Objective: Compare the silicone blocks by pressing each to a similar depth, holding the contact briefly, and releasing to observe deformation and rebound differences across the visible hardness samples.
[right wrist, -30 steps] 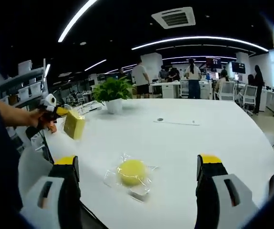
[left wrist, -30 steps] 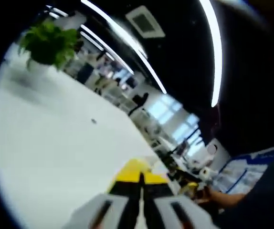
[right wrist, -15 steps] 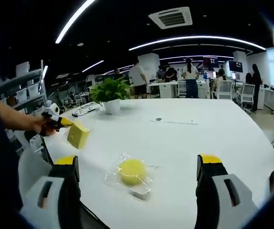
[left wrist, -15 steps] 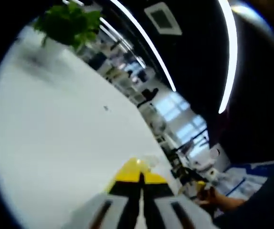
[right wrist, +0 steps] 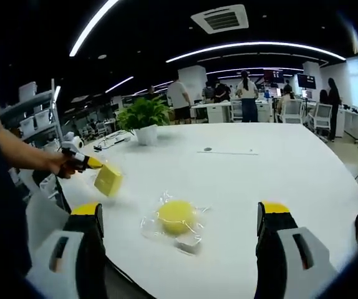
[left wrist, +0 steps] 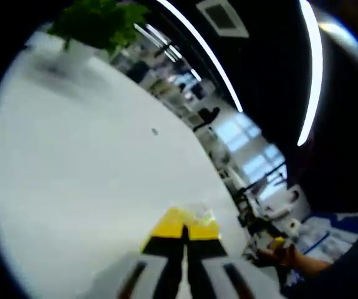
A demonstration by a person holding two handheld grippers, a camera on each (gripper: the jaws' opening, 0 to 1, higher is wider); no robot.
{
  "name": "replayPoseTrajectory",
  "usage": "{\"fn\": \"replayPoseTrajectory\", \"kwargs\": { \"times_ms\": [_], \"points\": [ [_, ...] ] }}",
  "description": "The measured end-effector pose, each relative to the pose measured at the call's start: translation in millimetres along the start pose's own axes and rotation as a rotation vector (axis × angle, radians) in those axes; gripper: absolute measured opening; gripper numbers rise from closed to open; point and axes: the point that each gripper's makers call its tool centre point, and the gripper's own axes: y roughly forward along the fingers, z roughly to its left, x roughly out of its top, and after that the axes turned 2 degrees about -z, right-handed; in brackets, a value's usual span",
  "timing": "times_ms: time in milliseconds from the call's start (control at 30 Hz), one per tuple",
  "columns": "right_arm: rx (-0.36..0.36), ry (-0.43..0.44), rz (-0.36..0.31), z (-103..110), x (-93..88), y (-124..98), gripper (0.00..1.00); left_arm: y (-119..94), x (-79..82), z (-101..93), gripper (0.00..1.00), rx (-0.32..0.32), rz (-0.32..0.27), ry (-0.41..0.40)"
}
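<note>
A square yellow block [right wrist: 108,179] hangs just above the white table [right wrist: 279,168] at its left edge, pinched at its corner by my left gripper [right wrist: 93,164], which a hand [right wrist: 63,165] holds. In the left gripper view the jaws stand pressed together, and my left gripper [left wrist: 184,232] is shut with yellow at its tips. A round yellow block [right wrist: 176,217] lies in crinkled clear wrap on the table near the front edge. My right gripper [right wrist: 180,208] is open, its jaws wide apart on either side of the round block and short of it.
A potted plant [right wrist: 143,115] stands at the far left of the table, also seen as the plant [left wrist: 98,22] in the left gripper view. A small dark disc [right wrist: 208,149] lies mid-table. Several people [right wrist: 247,93] stand at desks behind. Shelves [right wrist: 32,115] are at the left.
The left gripper has carried the square block down and to the right, closer to the tabletop. The left gripper view has swung. The right gripper stays open, a little nearer the round block.
</note>
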Motion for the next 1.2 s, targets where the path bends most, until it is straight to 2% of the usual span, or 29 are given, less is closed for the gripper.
{"fn": "replayPoseTrajectory", "kwargs": {
  "times_ms": [33, 100, 133, 333, 667, 733, 800, 933, 1067, 1100, 1133, 1200],
  "points": [
    [-0.001, 0.000, 0.000, 0, -0.1, 0, 0.96, 0, 1.8, 9.9, 0.00, 0.049, -0.001, 0.035],
    [-0.001, 0.003, 0.001, 1, -0.7, 0, 0.96, 0, 2.2, 17.7, 0.00, 0.091, 0.007, 0.072],
    [0.000, 0.004, 0.001, 1, -1.1, 0, 0.96, 0, 3.1, 26.4, 0.00, 0.143, 0.012, 0.110],
    [-0.002, 0.011, 0.010, 3, -4.0, 1, 0.96, 7, 5.5, 35.3, 0.00, 0.164, 0.037, 0.211],
    [-0.009, 0.026, 0.016, 1, -6.0, 3, 0.96, 18, 5.7, 59.5, 0.00, 0.193, 0.093, 0.277],
    [-0.009, 0.027, 0.020, 1, -7.3, 3, 0.96, 20, 4.8, 62.8, 0.00, 0.192, 0.112, 0.309],
    [-0.007, 0.029, 0.028, 1, -9.8, 4, 0.96, 23, 1.5, 67.7, 0.00, 0.189, 0.152, 0.373],
    [-0.011, 0.032, 0.031, -1, -9.8, 4, 0.96, 30, -3.9, 73.2, 0.00, 0.195, 0.192, 0.398],
    [-0.014, 0.034, 0.033, -4, -9.5, 3, 0.96, 33, -4.5, 80.8, 0.00, 0.210, 0.201, 0.394],
    [-0.015, 0.036, 0.036, -5, -10.0, 3, 0.96, 33, -6.6, 84.8, 0.00, 0.224, 0.220, 0.426],
    [-0.015, 0.037, 0.036, -6, -10.2, 3, 0.96, 33, -8.3, 90.8, 0.00, 0.248, 0.253, 0.494],
    [-0.018, 0.041, 0.037, -7, -11.0, 3, 0.96, 38, -12.3, 89.9, 0.00, 0.244, 0.260, 0.483]
  ]
}}
